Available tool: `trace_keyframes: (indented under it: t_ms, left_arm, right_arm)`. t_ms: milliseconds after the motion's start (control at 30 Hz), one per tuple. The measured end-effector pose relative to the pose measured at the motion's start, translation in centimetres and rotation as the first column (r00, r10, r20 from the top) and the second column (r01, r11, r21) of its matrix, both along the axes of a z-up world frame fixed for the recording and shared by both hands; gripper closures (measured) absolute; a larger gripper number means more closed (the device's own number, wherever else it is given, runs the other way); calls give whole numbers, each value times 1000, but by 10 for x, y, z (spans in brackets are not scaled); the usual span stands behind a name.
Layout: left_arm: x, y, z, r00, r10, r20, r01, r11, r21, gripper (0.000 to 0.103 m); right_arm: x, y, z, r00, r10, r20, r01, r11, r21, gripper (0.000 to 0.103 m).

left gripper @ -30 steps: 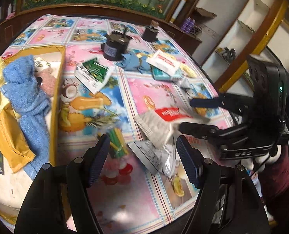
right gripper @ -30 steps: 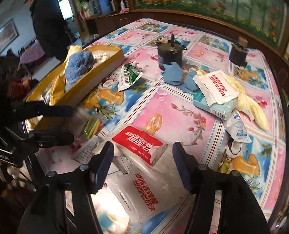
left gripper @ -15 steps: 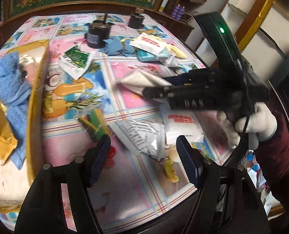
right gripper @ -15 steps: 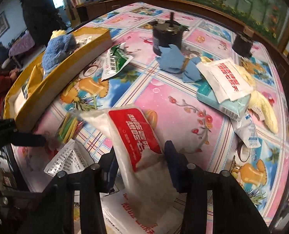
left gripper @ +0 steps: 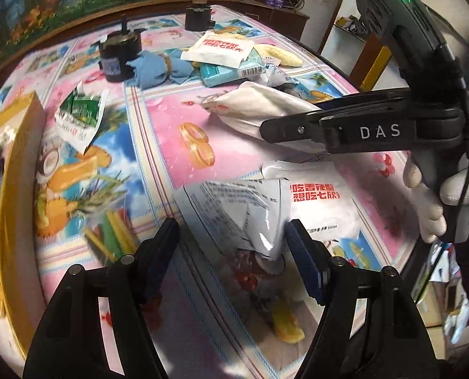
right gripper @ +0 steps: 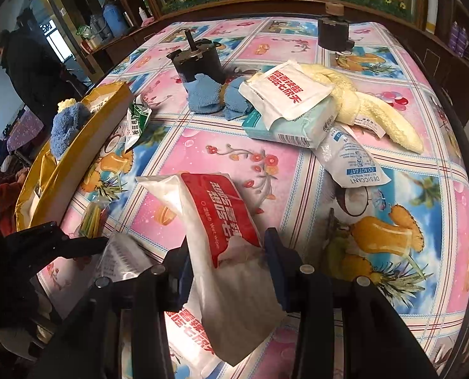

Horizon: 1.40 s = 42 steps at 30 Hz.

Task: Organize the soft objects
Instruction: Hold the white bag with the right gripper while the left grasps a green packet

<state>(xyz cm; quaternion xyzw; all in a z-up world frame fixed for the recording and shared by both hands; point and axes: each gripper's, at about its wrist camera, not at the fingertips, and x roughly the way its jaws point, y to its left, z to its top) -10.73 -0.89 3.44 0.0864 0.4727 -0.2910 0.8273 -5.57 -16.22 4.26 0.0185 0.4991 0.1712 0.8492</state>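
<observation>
My right gripper (right gripper: pixel 228 252) has just closed its fingers on a wipes pack (right gripper: pixel 225 221), white with a red label, and holds it lifted and tilted above the table (right gripper: pixel 392 126). From the left wrist view I see the same pack (left gripper: pixel 259 110) pinched in the right gripper (left gripper: pixel 285 126), with a gloved hand (left gripper: pixel 440 195) on the handle. My left gripper (left gripper: pixel 231 243) is open, its fingers apart and empty, hovering above a crinkled printed pouch (left gripper: pixel 234 208) that overlaps a second wipes pack (left gripper: pixel 319 202) lying flat. Further back, a third wipes pack (right gripper: pixel 285 91) rests on a teal pack (right gripper: pixel 294 126), touching a yellow towel (right gripper: pixel 367 107) and a blue cloth (right gripper: pixel 215 94). A yellow box (right gripper: pixel 76 154) at the table's left edge holds a blue towel (right gripper: pixel 67 123).
</observation>
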Motion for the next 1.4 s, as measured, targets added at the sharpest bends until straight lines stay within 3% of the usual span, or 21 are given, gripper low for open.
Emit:
trace_keyframes:
  t_ms: [100, 133, 200, 767, 900, 1167, 1233, 1300, 1400]
  left_arm:
    - [-1, -9, -1, 999, -27, 30, 27, 1000, 6, 33]
    - [-1, -10, -1, 999, -31, 32, 31, 1000, -3, 39]
    - [1, -10, 0, 999, -46, 8, 46, 998, -53, 81]
    - [-11, 21, 40, 998, 29, 59, -18, 982, -186, 84]
    - [-21, 34, 54, 994, 50, 97, -31, 981, -190, 91]
    - [-19, 51, 51, 993, 83, 84, -69, 986, -154, 88]
    - [-17, 44, 48, 994, 63, 89, -52, 991, -120, 73]
    - [-12, 35, 44, 989, 52, 137, -43, 997, -67, 40]
    - [-2, 19, 38, 984, -22, 178, 26, 999, -23, 38]
  right_arm:
    - [-2, 0, 0, 1000, -6, 8, 6, 1000, 8, 61]
    - [-3, 0, 0, 1000, -8, 11, 8, 1000, 9, 61]
    - [-4, -1, 0, 1000, -17, 16, 16, 1000, 18, 62]
    - [-14, -15, 17, 995, -75, 58, 70, 994, 89, 63]
    - [-19, -11, 26, 995, -68, 76, 60, 993, 100, 63]
    - [-18, 5, 33, 995, -58, 81, 50, 994, 101, 63]
    - [-19, 5, 31, 995, -64, 74, 55, 992, 111, 63]
    - [-20, 5, 30, 996, -63, 68, 55, 992, 117, 63]
    - [-24, 4, 30, 996, -65, 66, 57, 991, 120, 63]
